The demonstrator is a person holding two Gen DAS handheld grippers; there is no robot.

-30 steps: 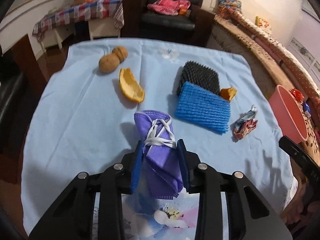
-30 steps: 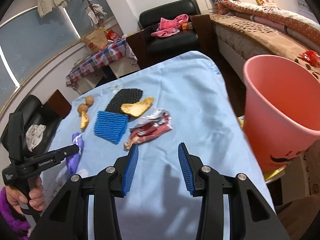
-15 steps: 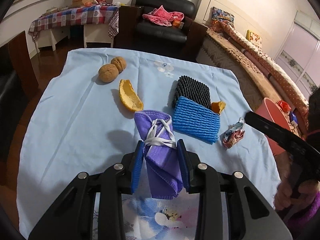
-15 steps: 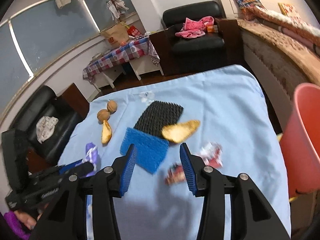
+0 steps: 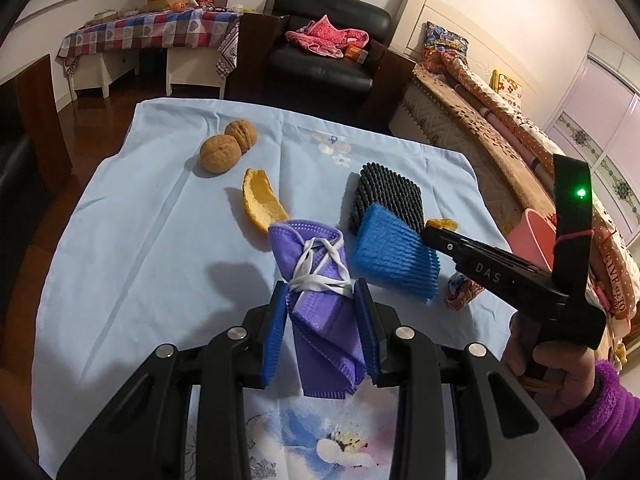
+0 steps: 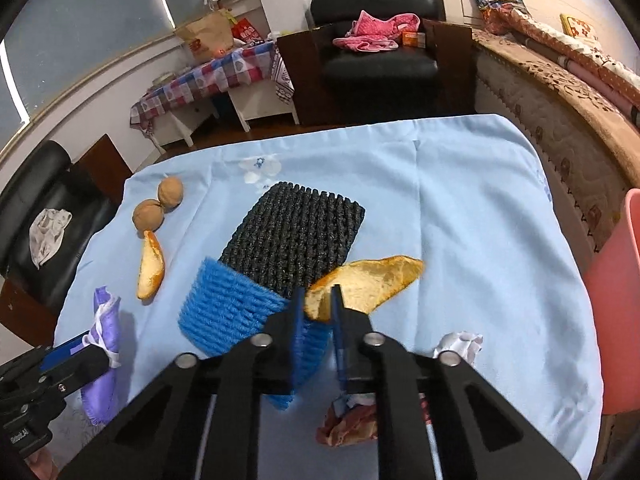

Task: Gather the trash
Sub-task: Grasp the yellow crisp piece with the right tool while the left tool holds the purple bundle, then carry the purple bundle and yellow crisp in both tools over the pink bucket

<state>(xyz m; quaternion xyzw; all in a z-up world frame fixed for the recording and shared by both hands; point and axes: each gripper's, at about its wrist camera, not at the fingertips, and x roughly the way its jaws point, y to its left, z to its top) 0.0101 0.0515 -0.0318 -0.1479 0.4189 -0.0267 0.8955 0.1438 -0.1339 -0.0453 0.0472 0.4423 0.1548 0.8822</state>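
In the left wrist view the left gripper (image 5: 320,322) had its fingers closed on the folded purple mask (image 5: 320,300), which hung between the pads above the light blue tablecloth (image 5: 140,248); to carry it well, I think, the hold should stay firm until the pink bin (image 5: 534,236) at the right edge is below it. In the right wrist view the right gripper (image 6: 317,312) was narrowed on the near tip of an orange peel (image 6: 368,280) lying partly on the black foam net (image 6: 296,236) — such a thin pinch could slip, so lift slowly toward the bin.
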